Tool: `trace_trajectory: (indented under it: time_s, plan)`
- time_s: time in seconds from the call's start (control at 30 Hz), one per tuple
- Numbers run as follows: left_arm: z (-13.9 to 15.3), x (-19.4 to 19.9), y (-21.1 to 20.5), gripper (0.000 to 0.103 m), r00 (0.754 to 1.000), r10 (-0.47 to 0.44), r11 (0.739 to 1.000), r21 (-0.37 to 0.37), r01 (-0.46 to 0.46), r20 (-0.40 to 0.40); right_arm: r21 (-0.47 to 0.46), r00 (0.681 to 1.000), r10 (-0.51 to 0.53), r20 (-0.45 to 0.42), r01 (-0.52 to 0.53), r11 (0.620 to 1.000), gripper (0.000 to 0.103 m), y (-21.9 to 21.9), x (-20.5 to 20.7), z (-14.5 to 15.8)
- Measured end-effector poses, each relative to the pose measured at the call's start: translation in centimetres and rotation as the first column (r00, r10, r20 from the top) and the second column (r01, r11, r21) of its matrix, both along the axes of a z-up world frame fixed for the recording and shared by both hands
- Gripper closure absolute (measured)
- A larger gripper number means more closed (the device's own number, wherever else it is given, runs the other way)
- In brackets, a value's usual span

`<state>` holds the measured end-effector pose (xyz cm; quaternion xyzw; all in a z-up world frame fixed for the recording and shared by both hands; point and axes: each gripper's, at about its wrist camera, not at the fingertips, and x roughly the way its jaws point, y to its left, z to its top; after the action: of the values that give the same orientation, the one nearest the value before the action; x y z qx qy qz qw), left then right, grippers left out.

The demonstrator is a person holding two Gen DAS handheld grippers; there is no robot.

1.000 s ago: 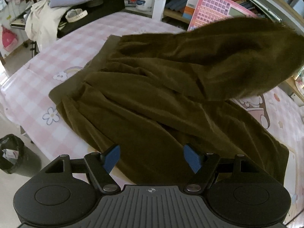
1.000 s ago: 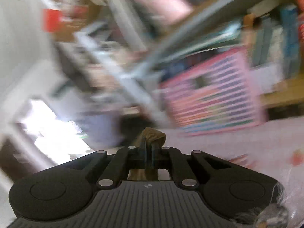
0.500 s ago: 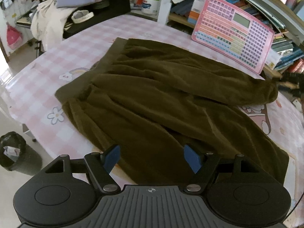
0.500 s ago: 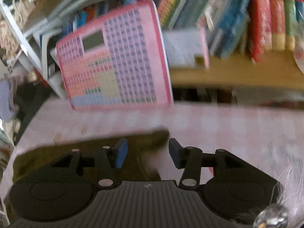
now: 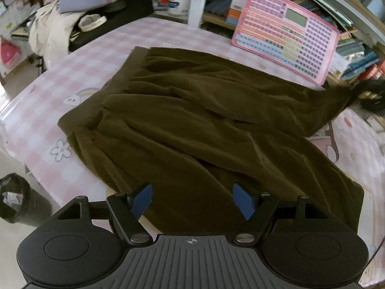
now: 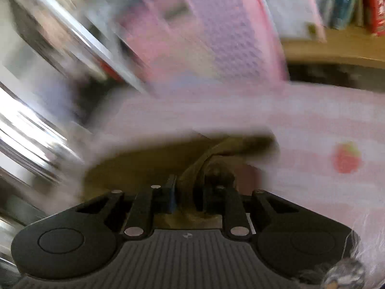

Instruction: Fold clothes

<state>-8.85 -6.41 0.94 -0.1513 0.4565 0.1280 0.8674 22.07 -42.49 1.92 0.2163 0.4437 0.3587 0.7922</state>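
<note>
since a second ago the lifted flap of the dark olive velvety garment (image 5: 204,125) lies flat on the pink checked bench (image 5: 79,72), left gripper (image 5: 192,201) apart above its near edge. right gripper (image 6: 186,198), jaws just closing, pinches a blurred fabric corner.

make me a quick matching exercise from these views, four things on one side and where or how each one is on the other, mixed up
Things:
1. olive garment
2. pink keyboard toy
3. left gripper
4. right gripper

States:
A. leaning against the bookshelf at the table's far edge
B. open above the cloth's near edge, nothing between the fingers
C. spread out on the pink checked tablecloth
D. nearly shut, with a fold of olive cloth between the fingers

Pairs: 1-C, 2-A, 3-B, 4-D
</note>
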Motion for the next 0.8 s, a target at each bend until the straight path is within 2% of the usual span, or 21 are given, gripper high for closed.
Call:
trace_trajectory:
  time_s: [0.03,0.07,0.1,0.13,0.23,0.3,0.37,0.53,0.67,0.8]
  plan:
    - [0.0,0.0,0.2,0.027,1.000,0.010,1.000,-0.004,-0.010,0.001,0.050,0.999,-0.050,0.020,0.049,0.998,0.085,-0.5,-0.2,0.8]
    - [-0.1,0.1,0.3,0.027,1.000,0.015,1.000,-0.011,-0.015,0.000,-0.017,0.992,-0.111,0.055,0.112,0.994,0.082,-0.3,0.1,1.1]
    - [-0.1,0.3,0.2,0.027,1.000,0.013,1.000,-0.016,-0.013,0.000,-0.081,0.981,-0.168,0.094,0.176,0.981,0.073,-0.1,0.4,1.4]
    - [-0.1,0.5,0.1,0.027,1.000,0.004,1.000,-0.017,-0.004,0.001,-0.176,0.976,-0.180,0.123,0.200,0.964,0.069,0.5,0.9,1.0]
    - [0.2,0.7,-0.7,0.027,0.999,-0.043,0.999,0.000,0.043,0.014,-0.283,0.972,-0.228,0.057,0.235,0.930,0.066,0.3,2.2,-1.5]
    - [0.1,0.5,-0.9,0.027,0.998,-0.055,0.999,0.005,0.054,0.011,-0.203,0.967,-0.253,0.012,0.250,0.947,0.059,-1.3,1.7,-2.4]
    - [-0.1,0.4,-0.5,0.027,0.999,-0.038,0.999,-0.003,0.038,0.002,-0.169,0.964,-0.265,-0.014,0.259,0.951,0.059,-2.3,1.0,-3.2]
    - [-0.4,0.4,-0.1,0.027,1.000,-0.019,1.000,-0.019,0.019,-0.003,-0.204,0.964,-0.261,-0.045,0.246,0.947,0.057,-2.9,-0.4,-5.3]
    - [-0.3,0.7,-0.6,0.027,0.998,-0.057,0.998,-0.010,0.057,0.000,-0.237,0.968,-0.249,-0.022,0.237,0.942,0.057,-2.0,-0.6,-5.9]
    - [-0.2,0.6,-0.8,0.027,0.998,-0.067,0.998,0.000,0.067,0.001,-0.315,0.976,-0.216,0.036,0.216,0.924,0.054,0.0,1.0,-5.4]
